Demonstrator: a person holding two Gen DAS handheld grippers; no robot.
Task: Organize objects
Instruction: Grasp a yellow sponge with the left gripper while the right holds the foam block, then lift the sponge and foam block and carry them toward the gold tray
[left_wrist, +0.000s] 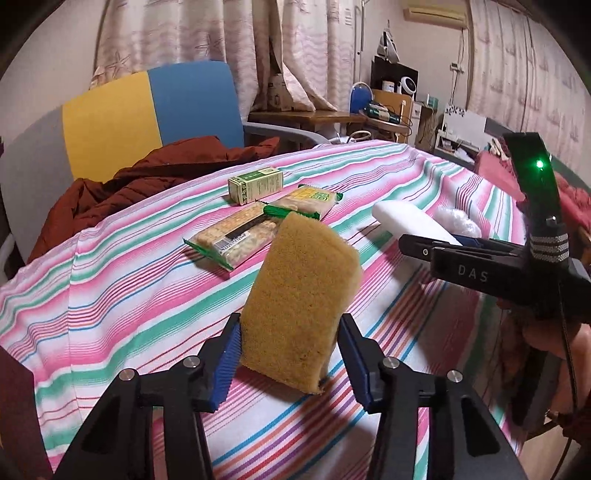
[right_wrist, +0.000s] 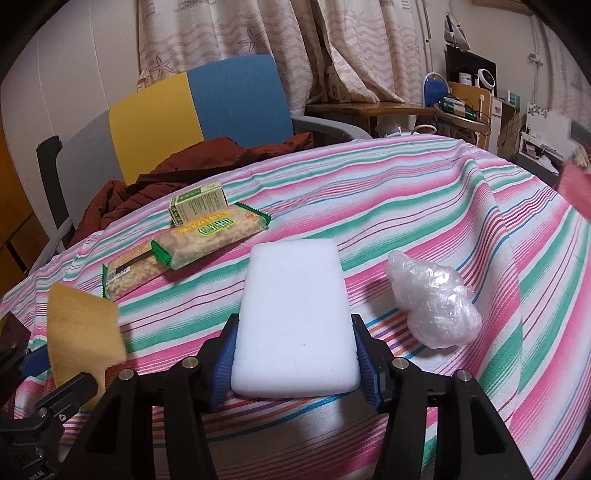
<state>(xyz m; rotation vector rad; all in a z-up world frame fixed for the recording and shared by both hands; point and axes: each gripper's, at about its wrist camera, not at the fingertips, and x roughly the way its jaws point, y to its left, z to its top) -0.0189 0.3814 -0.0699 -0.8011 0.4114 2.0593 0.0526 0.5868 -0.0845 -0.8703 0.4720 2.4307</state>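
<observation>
Left gripper (left_wrist: 290, 354): I see both blue pads pressed on the yellow sponge (left_wrist: 301, 302); its jaws stand partly apart, filled by the sponge's width.
Yellow sponge: held tilted, lifted off the cloth, its far end pointing toward the snack packs.
Right gripper (right_wrist: 295, 363): I see its pads clamped on the long sides of the white foam block (right_wrist: 295, 317), jaws partly apart.
White foam block: held flat, above the striped cloth, between the snack packs and the plastic wad.
Snack packs (left_wrist: 236, 236): two, overlapping at the ends, lying beyond the sponge; a small green box (left_wrist: 255, 186) touches the farther one.
Plastic wad (right_wrist: 434, 306): crumpled clear film, just right of the foam block, apart from it.
Striped cloth (right_wrist: 388, 206): bare stretch behind the foam block and to the far right; I read this as the widest free area.
Far edge: cloth falls away toward a chair (right_wrist: 192, 110) bearing a rust-red garment (left_wrist: 122, 192).
</observation>
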